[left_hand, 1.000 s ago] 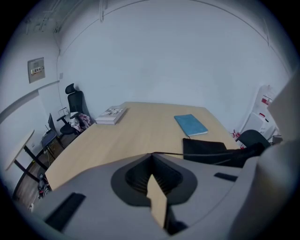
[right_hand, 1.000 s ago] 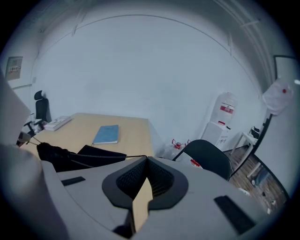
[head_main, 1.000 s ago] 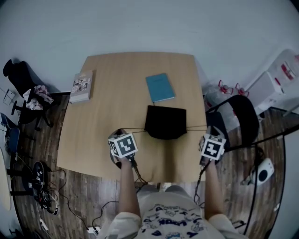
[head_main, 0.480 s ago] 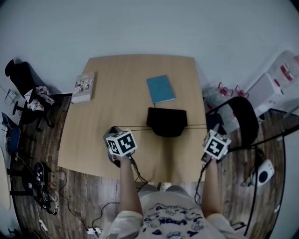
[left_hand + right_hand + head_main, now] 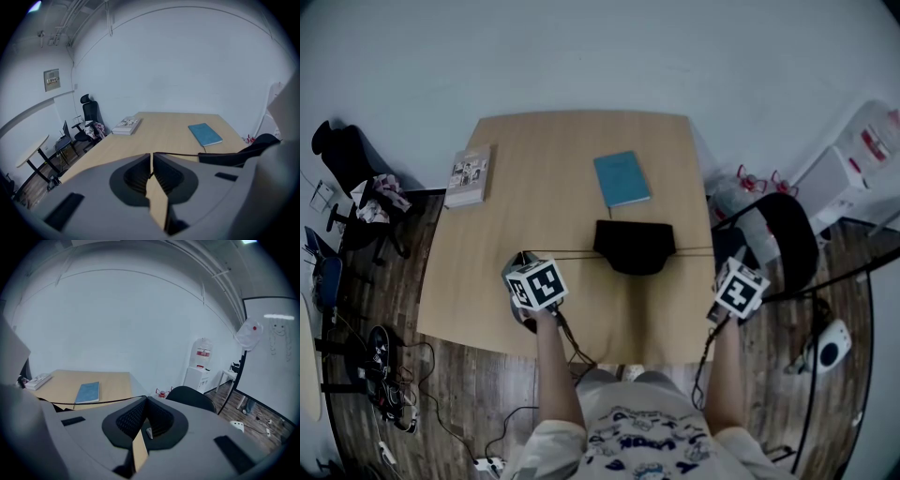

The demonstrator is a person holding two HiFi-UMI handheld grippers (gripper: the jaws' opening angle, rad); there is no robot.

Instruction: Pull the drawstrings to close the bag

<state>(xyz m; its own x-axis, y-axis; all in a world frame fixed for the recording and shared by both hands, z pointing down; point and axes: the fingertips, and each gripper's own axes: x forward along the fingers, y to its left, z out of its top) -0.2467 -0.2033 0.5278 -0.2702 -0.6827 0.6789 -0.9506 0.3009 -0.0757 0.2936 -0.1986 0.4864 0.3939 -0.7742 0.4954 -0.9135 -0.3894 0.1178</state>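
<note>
The black drawstring bag [image 5: 634, 247] lies on the wooden table [image 5: 562, 150], its top edge gathered. A thin left drawstring [image 5: 567, 255] runs taut from it to my left gripper [image 5: 524, 258]. In the left gripper view this cord [image 5: 178, 153] ends at the tips of my left gripper [image 5: 152, 155], whose jaws are opening by a narrow slit while still pinching it. The right drawstring [image 5: 696, 250] stretches to my right gripper [image 5: 722, 261]. There my right gripper [image 5: 144, 399] is shut on the cord [image 5: 103, 401].
A blue notebook [image 5: 621, 178] lies just behind the bag. A magazine [image 5: 469, 173] sits at the table's far left corner. A black chair [image 5: 783, 234] stands close to my right gripper, off the table's right edge. Another chair [image 5: 342, 155] and cables [image 5: 389, 375] are on the left.
Both grippers have moved further apart, the left one leftward and the right one rightward, drawing the cords tighter. The bag's top looks slightly more gathered.
</note>
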